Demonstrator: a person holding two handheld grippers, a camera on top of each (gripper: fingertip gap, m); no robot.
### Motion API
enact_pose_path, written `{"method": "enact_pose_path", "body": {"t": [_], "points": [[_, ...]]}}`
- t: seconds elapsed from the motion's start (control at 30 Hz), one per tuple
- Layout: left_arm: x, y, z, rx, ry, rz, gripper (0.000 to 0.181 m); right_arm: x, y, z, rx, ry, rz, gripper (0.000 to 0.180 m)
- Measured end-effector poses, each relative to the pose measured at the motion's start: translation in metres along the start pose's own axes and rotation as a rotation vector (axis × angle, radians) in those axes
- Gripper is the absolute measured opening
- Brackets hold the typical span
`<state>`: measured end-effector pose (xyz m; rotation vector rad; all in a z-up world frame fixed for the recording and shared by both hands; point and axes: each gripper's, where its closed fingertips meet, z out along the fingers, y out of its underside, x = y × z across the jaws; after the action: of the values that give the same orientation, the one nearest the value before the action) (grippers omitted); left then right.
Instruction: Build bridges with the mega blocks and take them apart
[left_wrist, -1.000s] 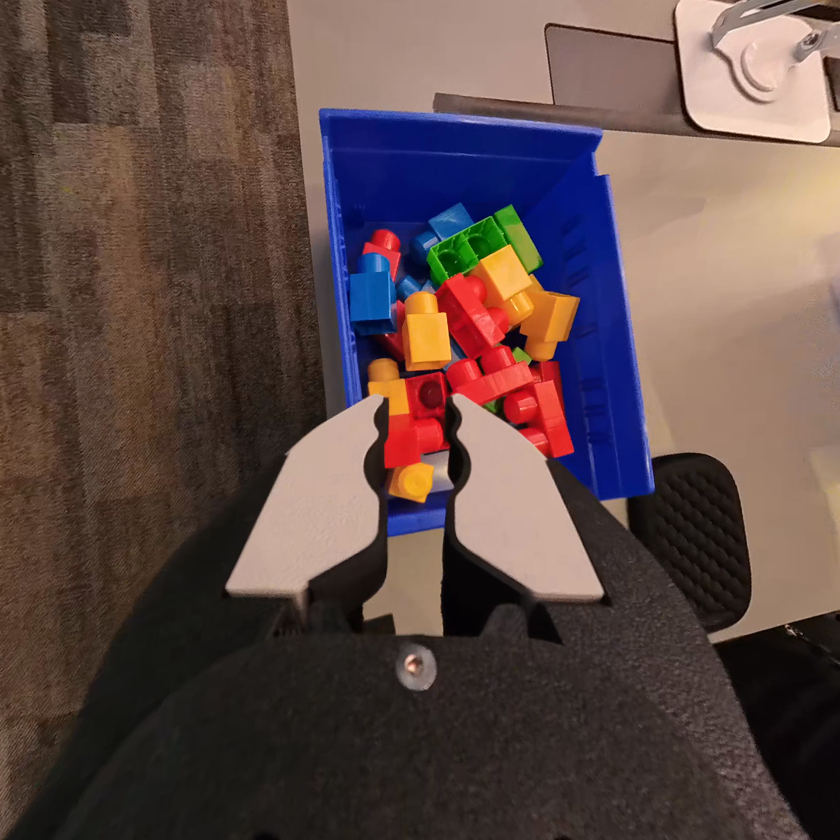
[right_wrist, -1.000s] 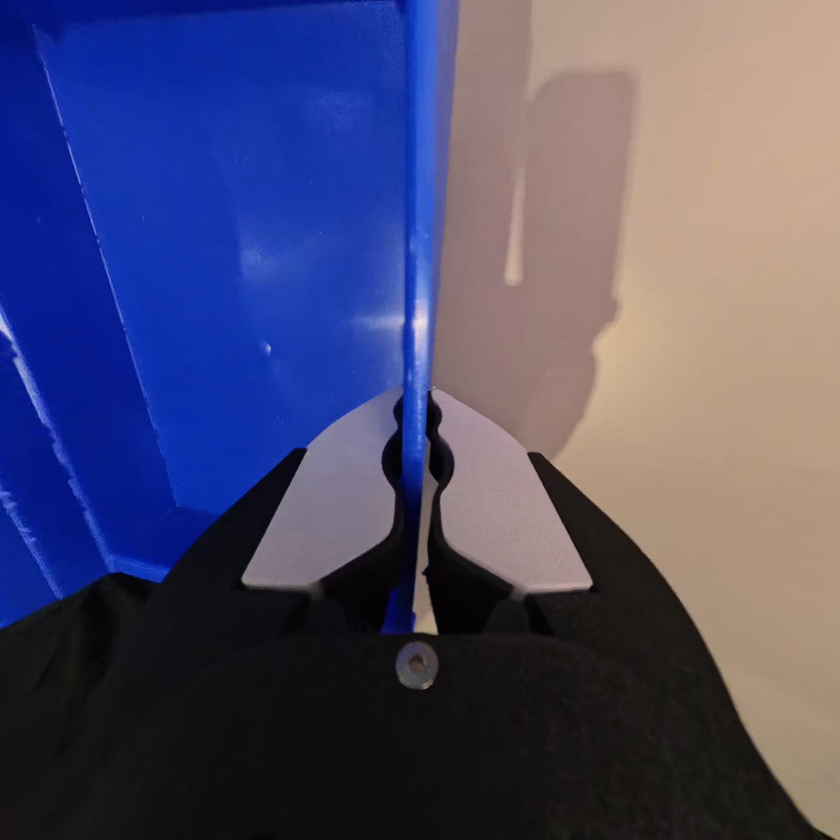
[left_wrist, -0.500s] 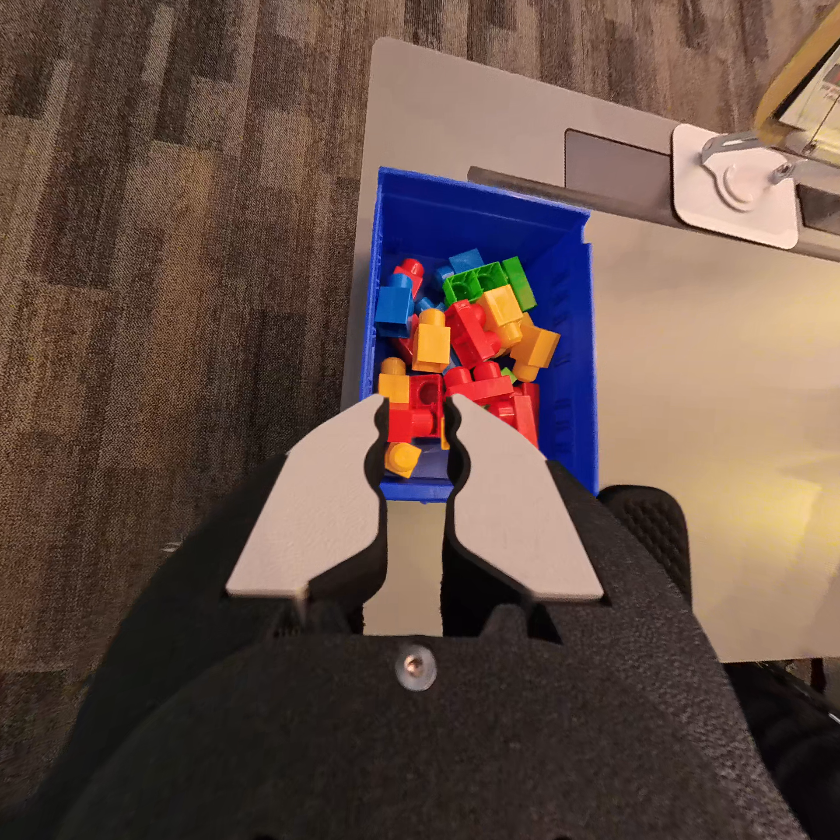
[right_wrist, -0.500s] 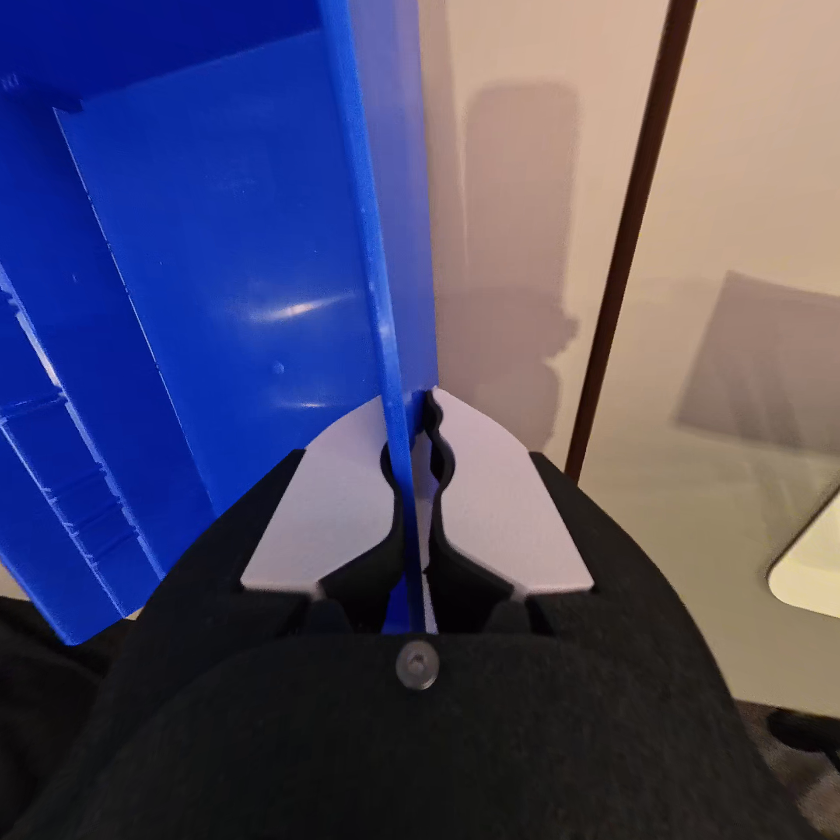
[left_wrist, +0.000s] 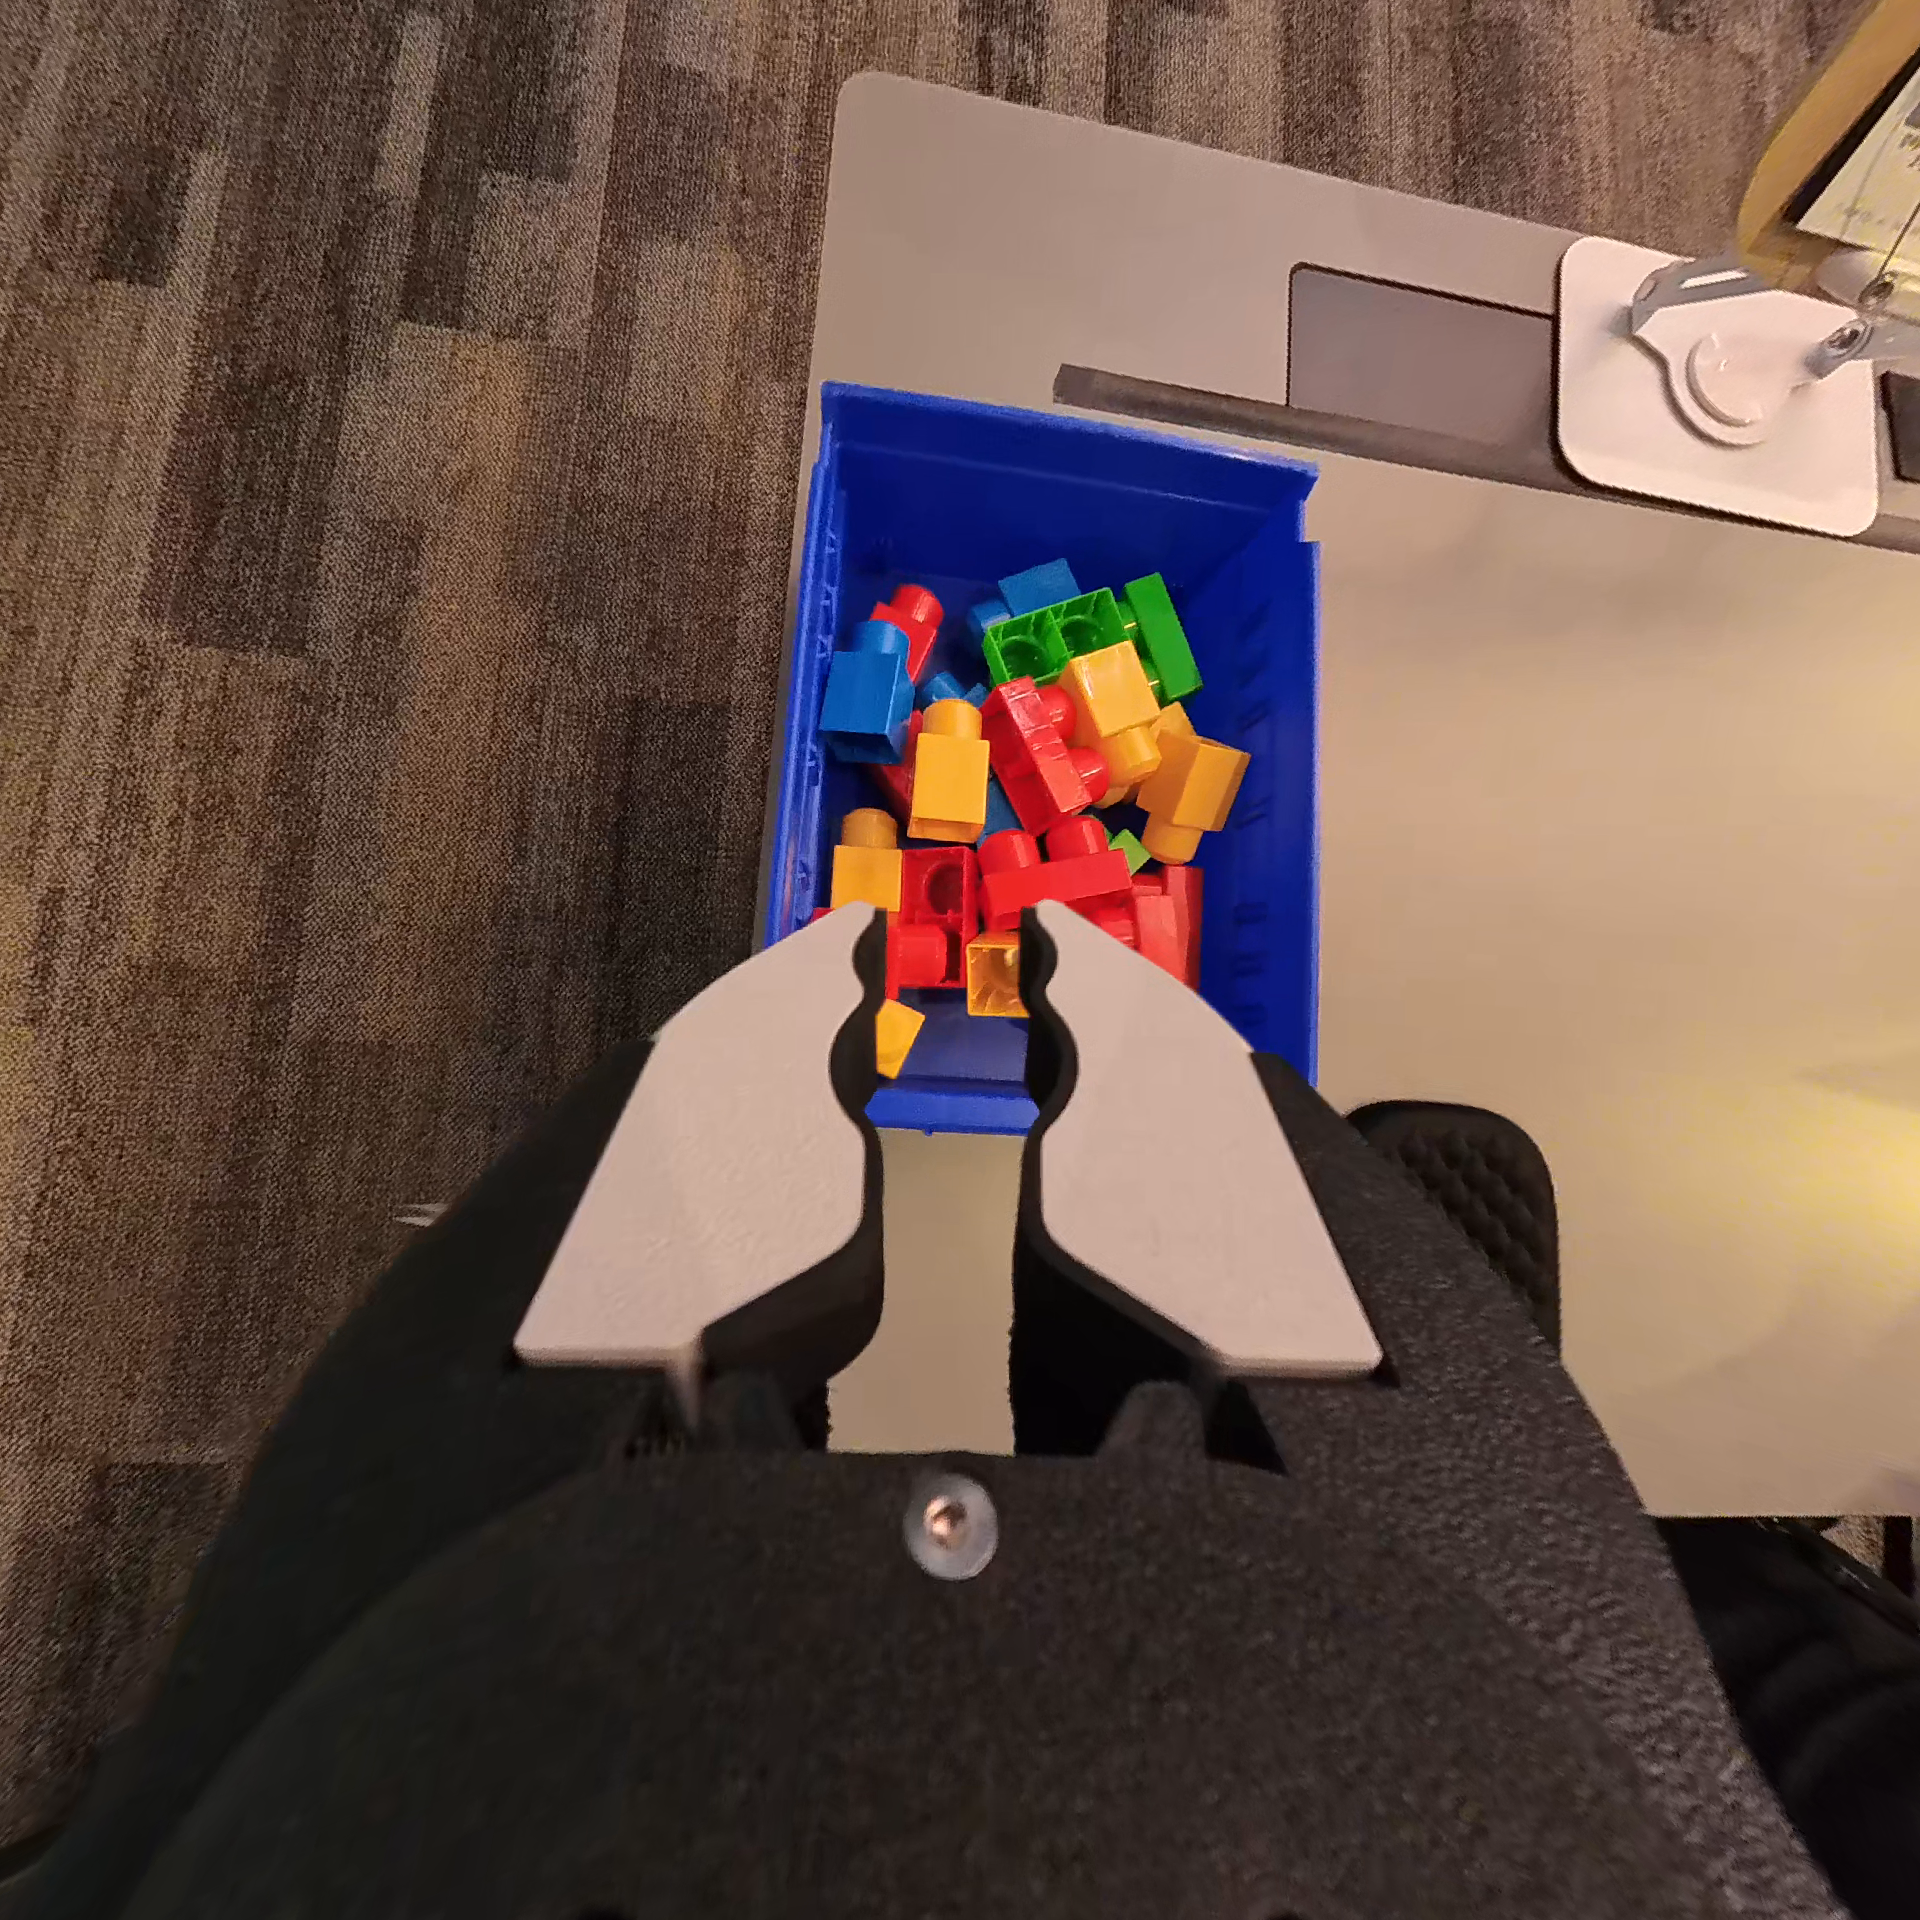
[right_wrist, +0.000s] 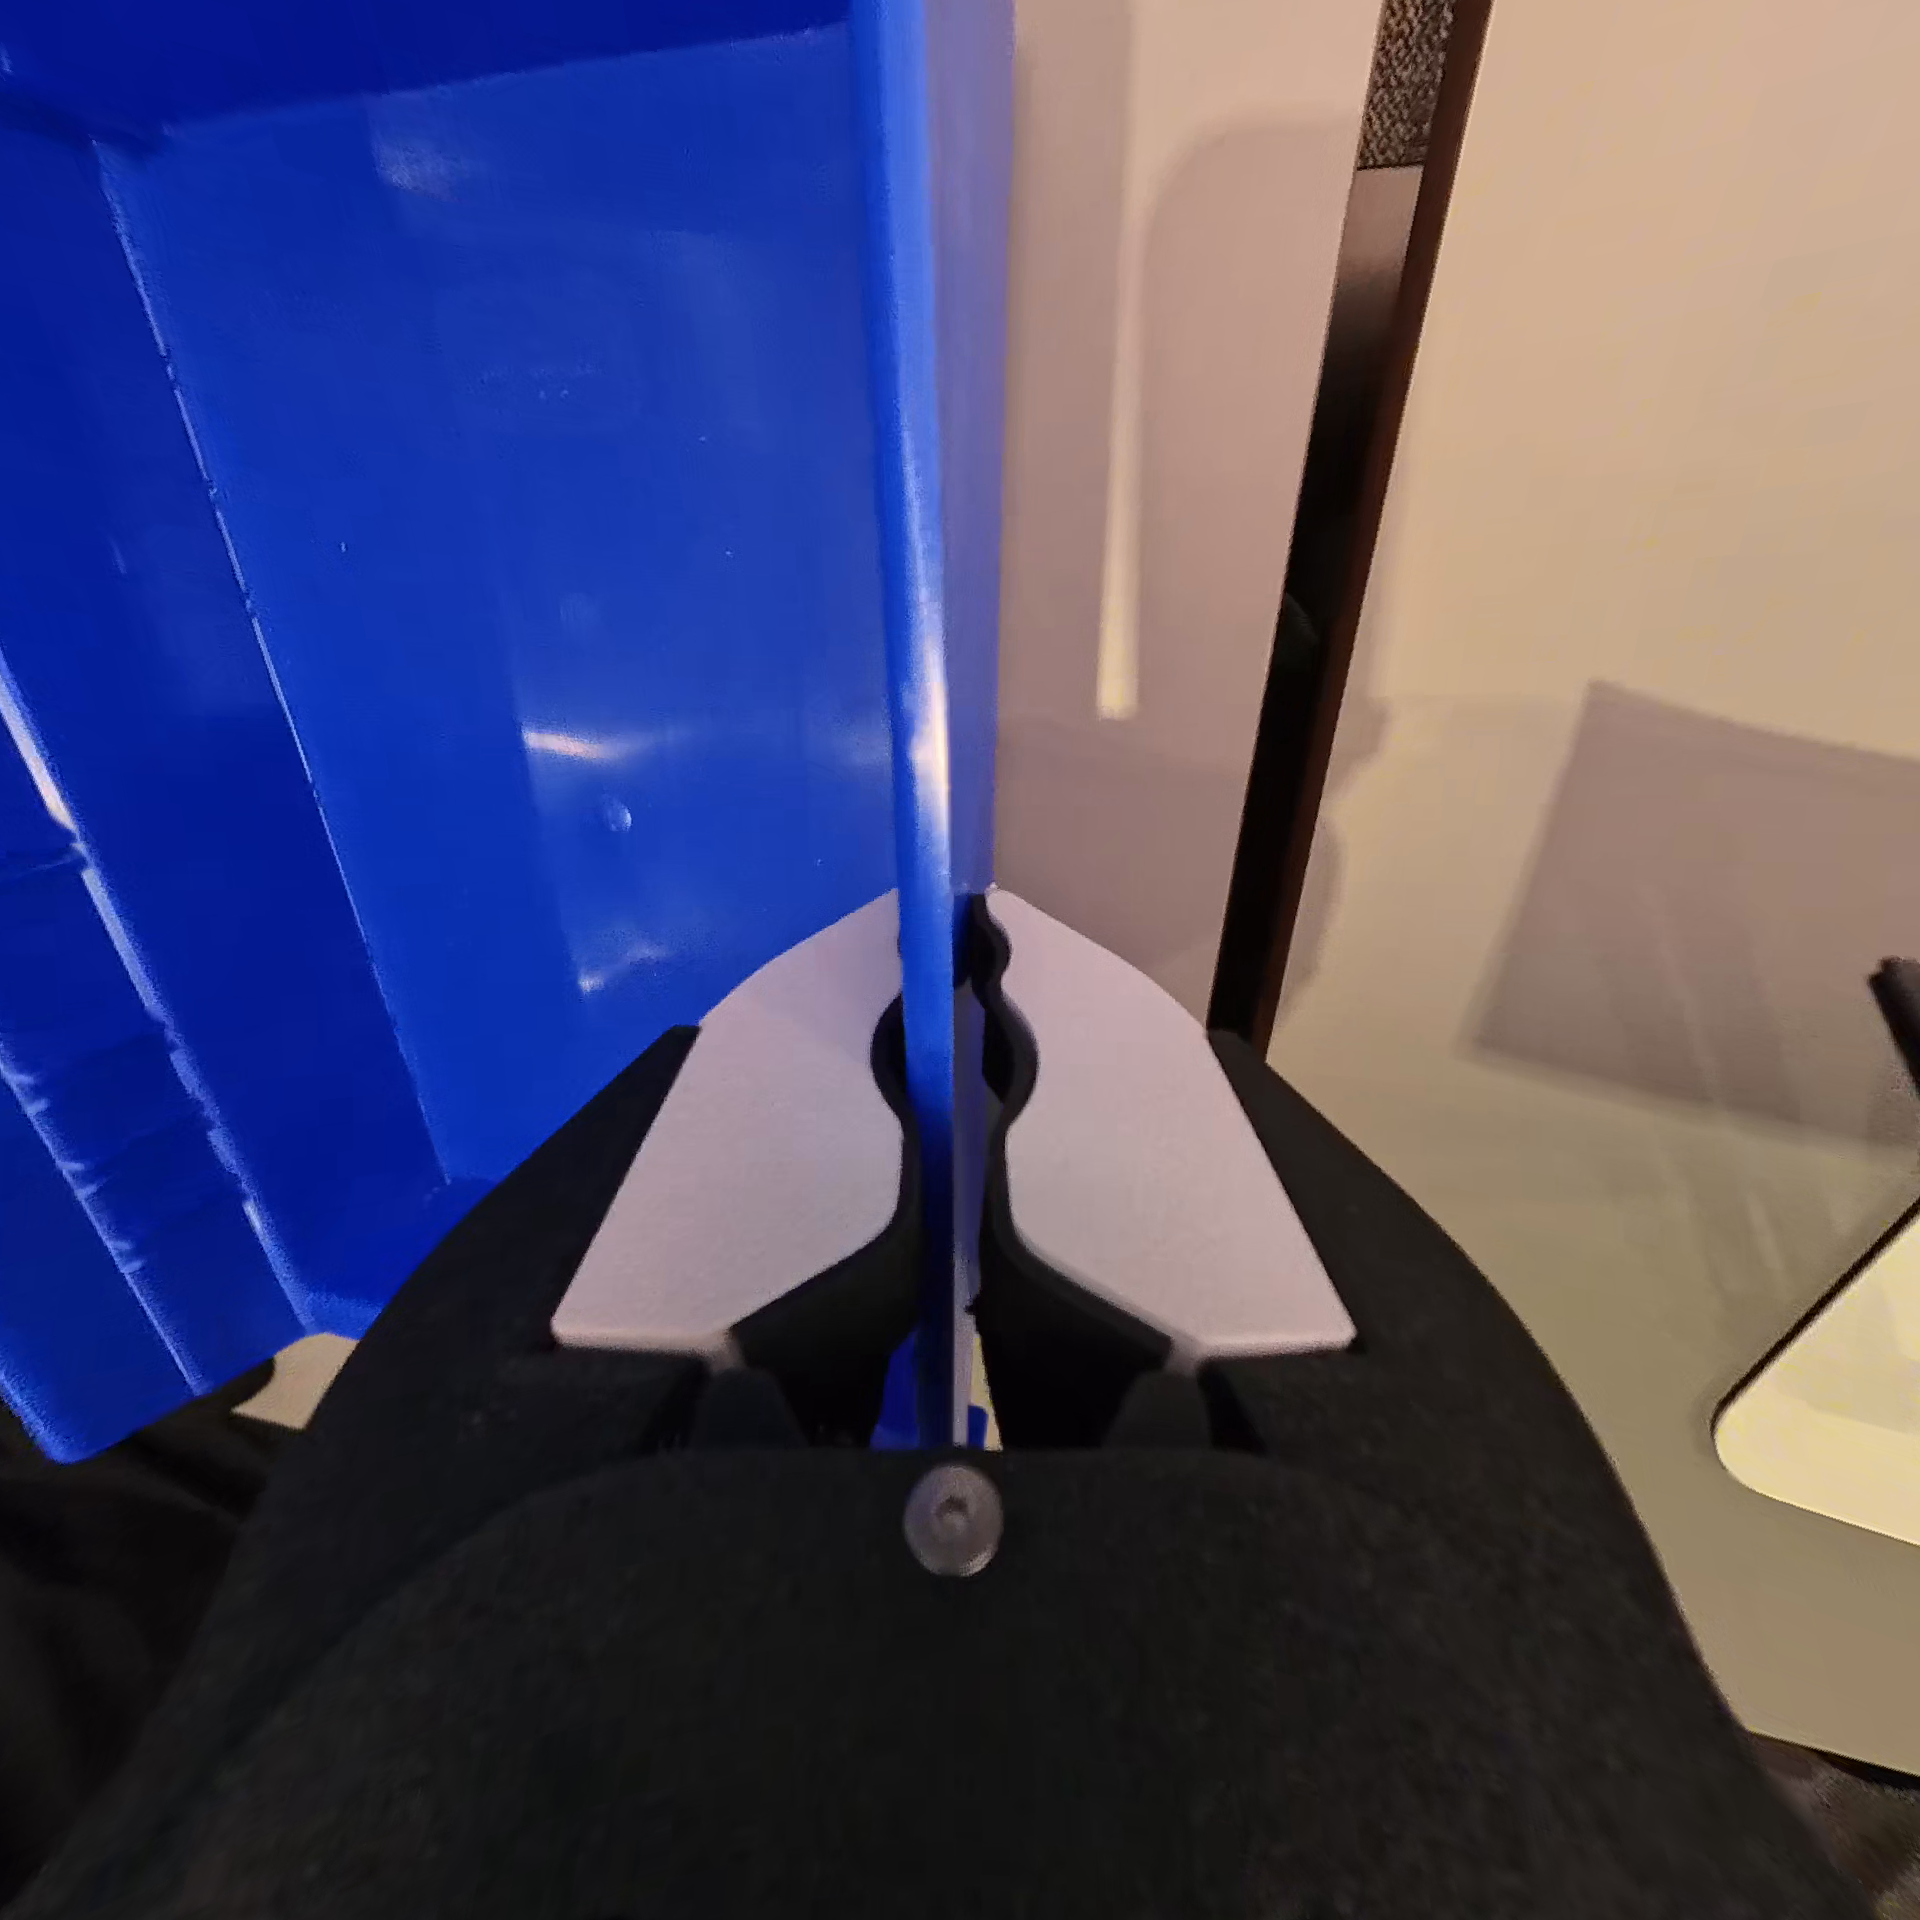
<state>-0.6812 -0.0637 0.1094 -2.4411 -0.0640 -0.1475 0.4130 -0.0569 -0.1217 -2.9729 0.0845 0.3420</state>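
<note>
Mega blocks (left_wrist: 1023, 774) in red, yellow, blue and green are lying jumbled in the blue bin (left_wrist: 1283, 790), piled toward its near end. That bin is sitting at the left edge of the pale grey table (left_wrist: 1579, 883), with brown patterned carpet (left_wrist: 364, 623) to its left and a white stand base (left_wrist: 1714, 384) at the far right. Your left gripper (left_wrist: 948, 920) is hovering above the bin's near end, jaws parted and empty. Your right gripper (right_wrist: 951, 904) is pinching the bin's thin wall (right_wrist: 920, 520) edge-on.
</note>
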Motion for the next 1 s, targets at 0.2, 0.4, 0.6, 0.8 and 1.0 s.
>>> {"method": "enact_pose_path", "body": {"t": [0.2, 0.4, 0.6, 0.8, 1.0], "points": [[0.002, 0.005, 0.008, -0.012, 0.013, -0.017, 0.025, 0.0, -0.001, 0.004, 0.038, -0.035, 0.035, 0.007], [0.003, 0.005, 0.011, 0.008, 0.049, -0.066, 0.026, 0.0, -0.015, -0.005, 0.165, -0.027, 0.067, 0.024], [-0.001, 0.013, 0.015, 0.013, 0.057, -0.066, 0.026, 0.003, -0.015, -0.01, 0.216, 0.036, 0.058, 0.041], [-0.009, 0.028, 0.031, 0.001, 0.075, -0.088, 0.026, 0.017, -0.013, -0.033, 0.291, 0.199, 0.049, 0.054], [-0.016, 0.01, 0.016, 0.062, 0.1, -0.106, 0.026, 0.015, -0.007, -0.093, 0.315, 0.354, 0.033, 0.054]]}}
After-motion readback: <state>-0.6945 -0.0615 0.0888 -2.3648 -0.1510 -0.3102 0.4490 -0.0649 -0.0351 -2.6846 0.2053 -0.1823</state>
